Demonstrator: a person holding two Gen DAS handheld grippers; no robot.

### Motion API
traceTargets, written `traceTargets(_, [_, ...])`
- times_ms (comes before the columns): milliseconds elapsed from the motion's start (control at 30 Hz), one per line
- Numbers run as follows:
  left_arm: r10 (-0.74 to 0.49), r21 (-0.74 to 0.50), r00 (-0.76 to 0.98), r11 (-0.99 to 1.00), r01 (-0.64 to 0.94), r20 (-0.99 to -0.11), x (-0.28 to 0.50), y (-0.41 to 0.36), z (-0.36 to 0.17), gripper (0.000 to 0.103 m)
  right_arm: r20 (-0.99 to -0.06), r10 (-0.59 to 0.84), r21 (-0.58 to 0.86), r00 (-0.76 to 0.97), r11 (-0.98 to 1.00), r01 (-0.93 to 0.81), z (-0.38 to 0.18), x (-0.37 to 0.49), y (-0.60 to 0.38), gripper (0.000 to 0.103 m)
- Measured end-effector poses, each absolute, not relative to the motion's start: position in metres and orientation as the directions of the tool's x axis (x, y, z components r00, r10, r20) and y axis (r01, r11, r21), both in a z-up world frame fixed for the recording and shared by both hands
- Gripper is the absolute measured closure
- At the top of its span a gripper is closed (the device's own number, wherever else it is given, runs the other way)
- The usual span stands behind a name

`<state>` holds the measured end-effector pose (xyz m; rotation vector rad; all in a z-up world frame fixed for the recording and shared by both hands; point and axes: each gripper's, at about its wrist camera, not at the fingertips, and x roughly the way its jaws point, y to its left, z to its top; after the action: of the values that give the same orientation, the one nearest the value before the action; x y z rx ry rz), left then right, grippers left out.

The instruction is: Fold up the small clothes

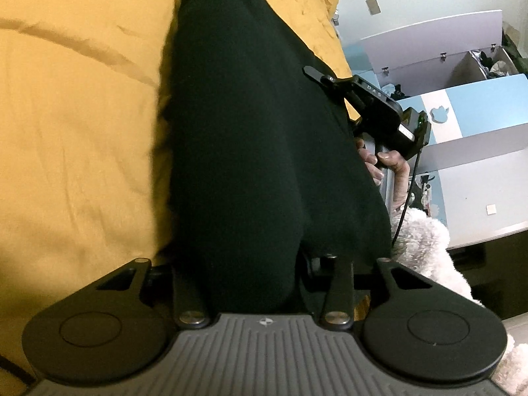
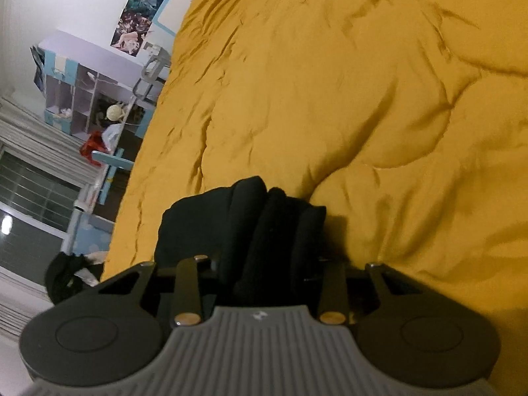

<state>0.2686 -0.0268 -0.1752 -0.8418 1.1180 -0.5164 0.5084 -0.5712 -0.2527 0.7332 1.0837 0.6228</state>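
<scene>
Holding a black garment (image 1: 250, 138) between them, both hand-held grippers appear to have it lifted above the mustard-yellow bedspread (image 1: 76, 132). In the left wrist view the dark cloth runs from the left gripper (image 1: 250, 283) up through the middle of the picture, stretched long and narrow, and its far edge meets the right gripper (image 1: 373, 105), whose handle is held in the person's hand (image 1: 382, 165). The left gripper's fingertips are buried in the fabric, so its jaws seem clamped on the cloth. In the right wrist view the right gripper has bunched folds of the same black garment gathered between its fingers, again looking pinched tight, with the crumpled end hanging just over the bedspread.

As a judgement, the fold is mid-way at most: the piece is stretched out and raised, not laid flat, and no neat folded stack shows anywhere on the bed. Laying it down, squaring it and doubling it over seem still to come. Another dark heap (image 2: 66, 280) lies off the bed's edge near the window; whether it is clothing waiting its turn cannot be told.

For containers, an open white storage box (image 1: 475, 62) stands beyond the bed in the left view, with dark and pale items inside, too small to identify. A cubby shelf (image 2: 82, 99) in the right view holds small objects, among them a pale round one
</scene>
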Motion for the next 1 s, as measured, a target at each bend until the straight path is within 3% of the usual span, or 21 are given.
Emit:
traceTargets(333, [-0.735, -0.813, 0.413, 0.582, -0.023, -0.538, 0.275, -0.03, -0.189, 0.072, -0.54, 0.749, 0.759, 0.383, 0.63, -0.162, -0.196, 0.499, -0.558, 0.077])
traceTargets(733, [-0.738, -0.823, 0.479, 0.566, 0.058, -0.474, 0.281, -0.043, -0.189, 0.076, -0.497, 0.765, 0.736, 0.409, 0.621, -0.268, -0.118, 0.479, -0.525, 0.079])
traceTargets(1000, [-0.683, -0.807, 0.592, 0.584, 0.091, -0.428, 0.258, 0.015, -0.166, 0.077, -0.403, 0.841, 0.749, 0.362, 0.53, -0.397, -0.063, 0.477, -0.452, 0.079])
